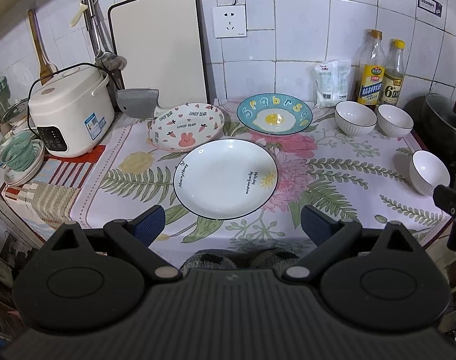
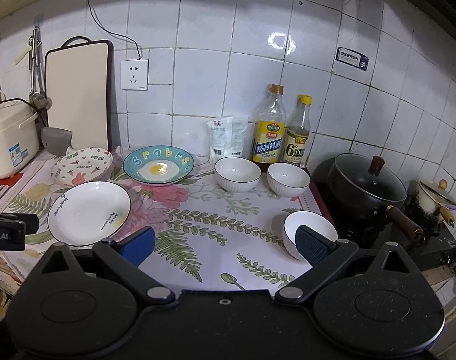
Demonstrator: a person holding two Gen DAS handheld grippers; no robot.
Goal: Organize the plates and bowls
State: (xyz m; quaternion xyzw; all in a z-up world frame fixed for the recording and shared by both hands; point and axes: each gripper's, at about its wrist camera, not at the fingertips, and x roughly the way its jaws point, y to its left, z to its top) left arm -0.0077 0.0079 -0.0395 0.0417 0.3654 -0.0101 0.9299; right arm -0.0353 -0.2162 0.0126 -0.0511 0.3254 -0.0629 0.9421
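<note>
Kitchen bench (image 1: 333,186) under a floral cloth, seen from two handheld tools. Left tool (image 1: 231,225) hangs wide open and empty, just short of a white plate (image 1: 225,177). Behind it sit a bunny plate (image 1: 186,127) and a fried-egg plate (image 1: 274,114). Right tool (image 2: 225,244) is also wide open and empty, one pad in front of a white bowl (image 2: 310,225). Two more bowls (image 2: 238,174) stand near two bottles (image 2: 270,132).
</note>
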